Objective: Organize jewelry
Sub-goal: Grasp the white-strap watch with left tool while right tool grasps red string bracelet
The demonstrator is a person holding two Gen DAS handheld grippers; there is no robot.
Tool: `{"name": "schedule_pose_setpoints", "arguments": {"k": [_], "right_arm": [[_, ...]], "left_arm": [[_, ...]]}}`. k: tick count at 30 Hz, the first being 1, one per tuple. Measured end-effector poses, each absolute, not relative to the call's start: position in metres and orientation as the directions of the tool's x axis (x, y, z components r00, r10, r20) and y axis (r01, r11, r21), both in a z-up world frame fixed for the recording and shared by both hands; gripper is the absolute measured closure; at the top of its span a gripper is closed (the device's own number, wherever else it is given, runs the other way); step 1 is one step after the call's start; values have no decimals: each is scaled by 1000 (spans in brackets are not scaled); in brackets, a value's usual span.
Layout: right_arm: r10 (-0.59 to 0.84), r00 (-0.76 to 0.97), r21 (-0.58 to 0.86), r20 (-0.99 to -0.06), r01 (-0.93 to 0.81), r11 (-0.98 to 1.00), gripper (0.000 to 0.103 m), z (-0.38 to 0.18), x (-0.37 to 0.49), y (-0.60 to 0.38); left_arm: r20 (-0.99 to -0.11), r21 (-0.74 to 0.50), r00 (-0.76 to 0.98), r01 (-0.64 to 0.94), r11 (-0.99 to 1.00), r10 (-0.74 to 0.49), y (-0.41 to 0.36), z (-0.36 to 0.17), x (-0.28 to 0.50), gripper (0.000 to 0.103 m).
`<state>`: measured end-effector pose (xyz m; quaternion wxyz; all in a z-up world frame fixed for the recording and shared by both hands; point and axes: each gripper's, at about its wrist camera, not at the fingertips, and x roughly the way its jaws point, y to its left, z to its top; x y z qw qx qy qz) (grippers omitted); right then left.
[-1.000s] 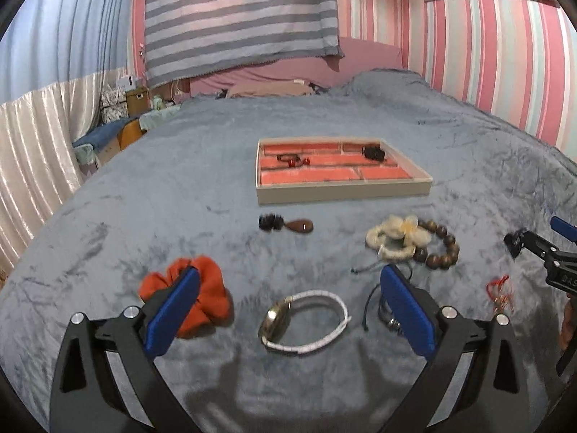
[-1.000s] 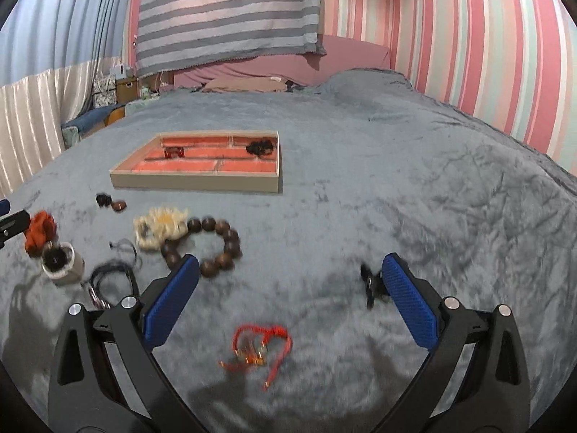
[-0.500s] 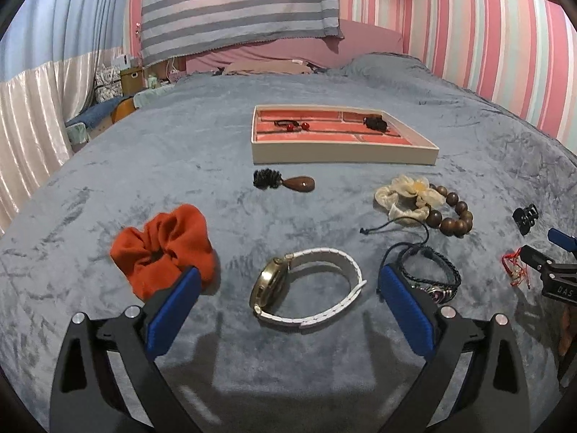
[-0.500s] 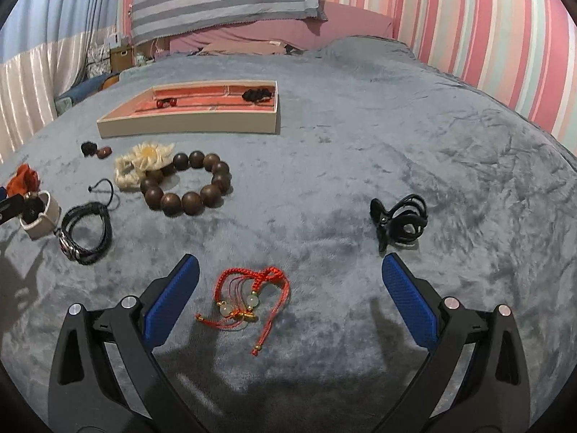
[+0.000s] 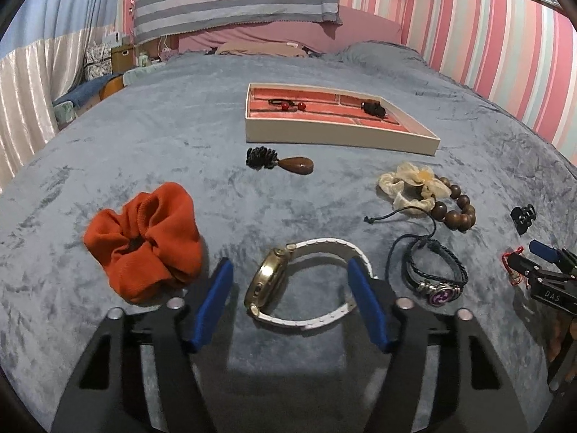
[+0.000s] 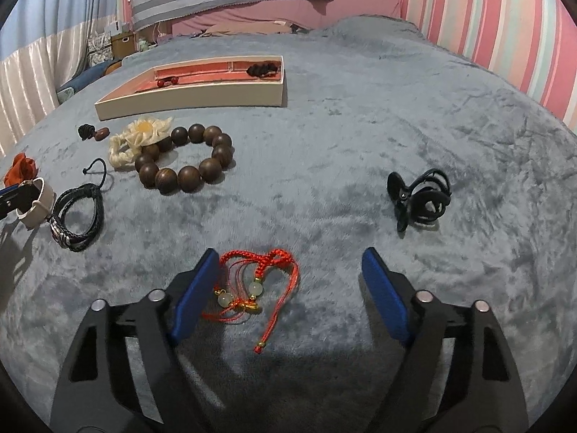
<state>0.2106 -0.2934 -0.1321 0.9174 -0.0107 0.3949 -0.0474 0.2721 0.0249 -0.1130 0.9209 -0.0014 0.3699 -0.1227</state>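
The left tool (image 5: 290,281) is sitting low over the grey plush bed cover (image 5: 144,151) with its blue-padded fingers spread, one on each side of a gold-cased wristwatch with a white strap (image 5: 299,281) that is lying on its edge; whether the right pad is touching the strap cannot be told. Just left of it an orange fabric scrunchie (image 5: 144,241) is resting on the cover, and to the right a black braided cord bracelet with a purple charm (image 5: 434,274) is lying near a brown wooden bead bracelet (image 5: 458,209) overlapped by a cream fabric flower hair tie (image 5: 411,184).

The right tool (image 6: 290,281) is also holding its fingers wide apart, hovering over a red knotted string bracelet with pale beads (image 6: 259,281), which is lying beside the left pad. A black plastic claw hair clip (image 6: 420,198) is sitting well off to the right.

Farther back, a shallow cream tray with coral-lined compartments (image 5: 339,133) is holding a black hair tie with red beads (image 5: 286,104) and a small black piece (image 5: 373,107) in separate sections. In front of it a brown teardrop pendant with a black knot (image 5: 279,160) is lying on the bed.
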Motion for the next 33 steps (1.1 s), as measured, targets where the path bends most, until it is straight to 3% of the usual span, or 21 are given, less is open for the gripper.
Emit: {"name": "schedule_pose_setpoints", "arguments": {"k": [4, 11, 18, 26, 33], "right_arm": [[-68, 667, -31, -742, 67, 997, 39, -136, 213, -296], [-27, 654, -7, -756, 33, 999, 55, -139, 215, -294], [3, 654, 24, -756, 22, 999, 92, -139, 215, -297], [30, 660, 61, -751, 23, 998, 96, -138, 215, -302], [31, 660, 61, -751, 23, 998, 96, -137, 214, -302]], "left_arm": [[-699, -99, 677, 231, 968, -233, 25, -118, 278, 54], [-716, -125, 655, 223, 967, -244, 30, -123, 284, 61], [-721, -126, 648, 223, 967, -244, 30, -125, 284, 61], [-720, -122, 651, 222, 967, -241, 29, -125, 284, 63], [-718, -133, 654, 209, 969, -239, 32, -126, 285, 78]]}}
